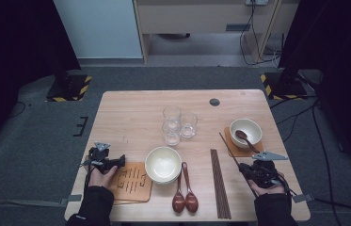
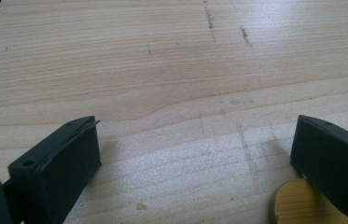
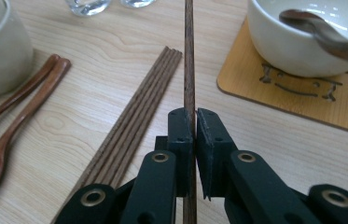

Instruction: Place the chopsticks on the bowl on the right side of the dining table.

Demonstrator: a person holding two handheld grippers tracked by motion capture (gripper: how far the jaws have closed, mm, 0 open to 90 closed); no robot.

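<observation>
Table setting in progress on a wooden table point(image 1: 131, 113). Right gripper point(image 3: 194, 122): jaws nearly together, clamped on a single dark wooden chopstick point(image 3: 189, 56), gripped near one end so most of its length runs out free ahead of the jaws. In the high view the chopstick point(image 1: 228, 148) is a thin line slanting up and to the left from the right gripper point(image 1: 246, 168) toward the bowl with a spoon point(image 1: 245, 132) on its mat point(image 1: 233, 149); its long axis lies nearly in line with the jaws, far tip pointing away from the person. It seems lifted off the table, likely picked from the remaining chopsticks point(image 1: 220, 181), which lie side by side and lengthwise between the right hand and the two wooden spoons point(image 1: 185, 195). Left gripper point(image 1: 112, 162): jaws wide apart, nothing between them, resting low by the empty mat point(image 1: 133, 183), probably waiting. Stacked bowls point(image 1: 163, 165) sit just beside that mat; three glasses point(image 1: 178, 123) are clustered mid-table. One place looks set at the right; the left mat looks unfilled.
</observation>
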